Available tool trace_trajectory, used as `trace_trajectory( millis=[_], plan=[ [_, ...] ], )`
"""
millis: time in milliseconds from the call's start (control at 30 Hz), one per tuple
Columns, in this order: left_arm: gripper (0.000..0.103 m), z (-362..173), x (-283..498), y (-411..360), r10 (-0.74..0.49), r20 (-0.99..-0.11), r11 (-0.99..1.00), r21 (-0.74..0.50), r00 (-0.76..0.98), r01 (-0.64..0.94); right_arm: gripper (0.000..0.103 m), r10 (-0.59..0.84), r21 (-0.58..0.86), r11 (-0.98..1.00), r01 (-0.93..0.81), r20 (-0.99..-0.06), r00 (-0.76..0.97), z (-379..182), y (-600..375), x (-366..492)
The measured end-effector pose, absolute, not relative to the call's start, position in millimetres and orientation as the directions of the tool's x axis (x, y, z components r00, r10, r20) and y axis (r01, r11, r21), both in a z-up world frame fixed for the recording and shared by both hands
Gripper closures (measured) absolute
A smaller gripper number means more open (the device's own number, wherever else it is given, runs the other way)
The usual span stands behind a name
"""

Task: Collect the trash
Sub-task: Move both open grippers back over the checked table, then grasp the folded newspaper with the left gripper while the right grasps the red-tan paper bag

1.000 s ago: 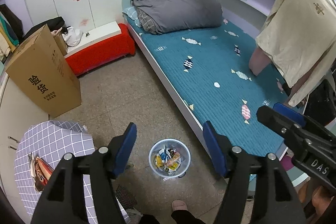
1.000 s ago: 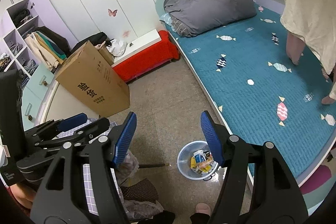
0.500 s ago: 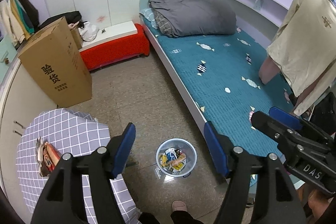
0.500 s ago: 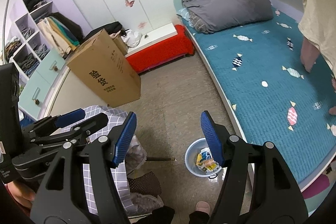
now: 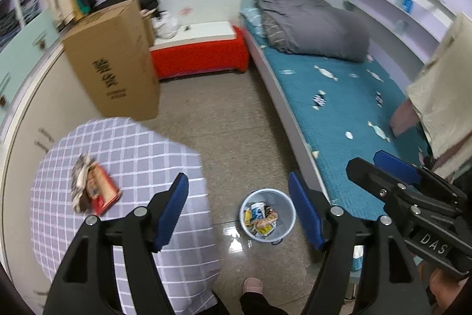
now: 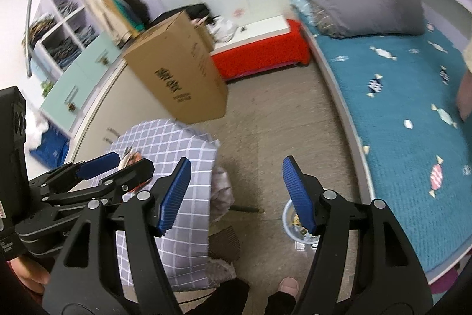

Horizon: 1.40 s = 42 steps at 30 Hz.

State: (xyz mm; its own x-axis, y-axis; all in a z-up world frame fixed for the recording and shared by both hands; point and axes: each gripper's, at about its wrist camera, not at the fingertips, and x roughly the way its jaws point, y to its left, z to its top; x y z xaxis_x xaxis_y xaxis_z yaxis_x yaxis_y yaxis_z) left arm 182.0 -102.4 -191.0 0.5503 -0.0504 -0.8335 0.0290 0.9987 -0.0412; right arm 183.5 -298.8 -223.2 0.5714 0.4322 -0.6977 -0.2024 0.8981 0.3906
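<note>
Where floor lies bare, box (image 5: pixel 115 61), bed (image 5: pixel 339 96)

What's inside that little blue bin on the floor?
The bin holds crumpled wrappers and packets, yellow, white and orange. Anything beneath that top layer is covered, so its depth of fill cannot be seen.

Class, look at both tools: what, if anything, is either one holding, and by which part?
Nothing is held. The left tool is opening with nothing between its pads; the right tool is open and empty too.
</note>
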Motion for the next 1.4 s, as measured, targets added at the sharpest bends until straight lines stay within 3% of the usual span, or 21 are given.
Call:
trace_trajectory(
  millis=[333,700,1000,1400],
  plan=[
    [0.034,-207.7,170.4,17.6,0.059,-0.861,0.984,-0.037,0.505,-0.177,0.039,0.529,0.406,0.845,-0.348,-0.729,0.435,-240.2,-178.6,205.8],
    [0.034,-262.0,173.5,139.6,0.14,-0.916,0.951,0.018,0.376,-0.31,0.039,0.544,0.419,0.821,-0.387,-0.78,0.309,-283.2,-70.8,232.1],
    [0.034,-323.6,188.4,188.5,0.147,-0.959,0.954,0.073,0.243,-0.29,0.037,0.515,0.42,0.83,-0.367,-0.829,0.217,-331.3,-11.0,252.2],
    [0.035,-363.9,219.7,195.7,0.184,-0.96,0.976,0.152,0.21,-0.157,0.032,0.525,0.459,0.819,-0.344,-0.842,0.126,-370.7,30.6,268.9]
  ],
)
